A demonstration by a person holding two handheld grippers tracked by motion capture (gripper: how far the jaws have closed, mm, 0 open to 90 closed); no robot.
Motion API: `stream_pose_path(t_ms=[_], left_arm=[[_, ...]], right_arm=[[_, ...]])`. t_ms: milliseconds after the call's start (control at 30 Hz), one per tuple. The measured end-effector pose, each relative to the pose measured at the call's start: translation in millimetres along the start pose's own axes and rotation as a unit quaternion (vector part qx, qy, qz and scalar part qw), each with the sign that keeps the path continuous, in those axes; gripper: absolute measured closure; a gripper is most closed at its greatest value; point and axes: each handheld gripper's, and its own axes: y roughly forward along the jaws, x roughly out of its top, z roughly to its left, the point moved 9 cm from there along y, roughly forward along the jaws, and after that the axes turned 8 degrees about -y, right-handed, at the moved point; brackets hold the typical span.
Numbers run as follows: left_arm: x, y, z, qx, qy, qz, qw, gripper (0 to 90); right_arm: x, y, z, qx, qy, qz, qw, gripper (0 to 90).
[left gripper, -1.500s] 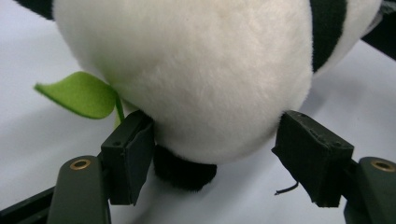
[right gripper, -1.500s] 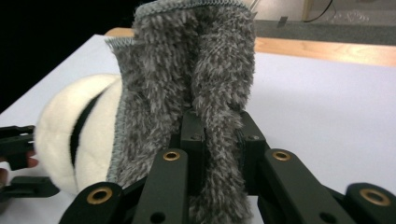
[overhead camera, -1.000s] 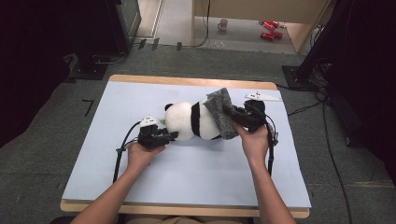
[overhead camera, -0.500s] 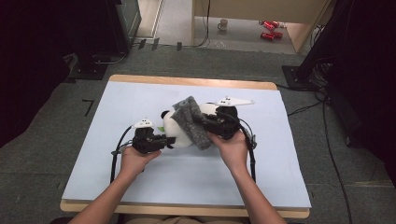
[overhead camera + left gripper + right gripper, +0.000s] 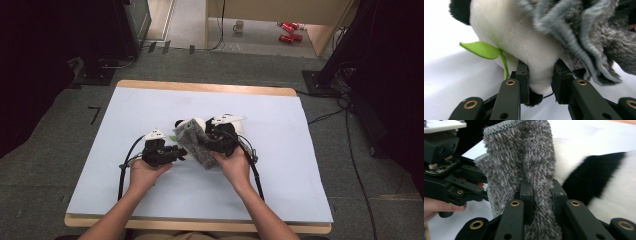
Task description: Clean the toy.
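A black-and-white panda plush (image 5: 193, 123) lies mid-table, mostly covered by a grey fuzzy cloth (image 5: 196, 146). My left gripper (image 5: 175, 153) is at the plush's left end, and in the left gripper view it (image 5: 540, 73) is shut on the panda's white fur (image 5: 524, 37), beside a green leaf (image 5: 482, 49), with the cloth (image 5: 584, 35) hanging over from the right. My right gripper (image 5: 209, 142) is shut on the cloth; the right gripper view shows the jaws (image 5: 540, 188) pinching the grey cloth (image 5: 524, 165), the panda (image 5: 599, 177) behind it and the left gripper (image 5: 449, 180) close by.
The table carries a pale mat (image 5: 300, 165) with a wooden edge (image 5: 200, 225). Cables trail from both grippers, one curving at the left (image 5: 125, 165). On the floor beyond stand a mug (image 5: 239, 25) and red cans (image 5: 287, 31).
The right gripper has carried the grey cloth leftward across the panda, from its right end up to the left gripper. The left gripper has kept its hold and barely moved.
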Motion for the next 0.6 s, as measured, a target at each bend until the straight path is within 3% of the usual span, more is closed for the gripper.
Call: stream_pose_path(t_ms=[133, 333, 600], left_arm=[[0.9, 0.0, 2.0, 0.000, -0.004, 0.000, 1.0000, 71.1], [1.6, -0.7, 6.8, 0.002, 0.000, 0.004, 1.0000, 71.2], [2.2, -1.8, 11.1, -0.001, -0.001, 0.010, 1.0000, 71.3]], right_arm=[[-0.1, -7.8, -9.6, -0.033, -0.016, 0.009, 0.9993, 77.2], [1.0, -18.6, -20.4, -0.052, -0.023, 0.013, 0.9983, 78.2], [4.8, -47.6, -47.0, -0.067, 0.012, -0.009, 0.9976, 78.5]])
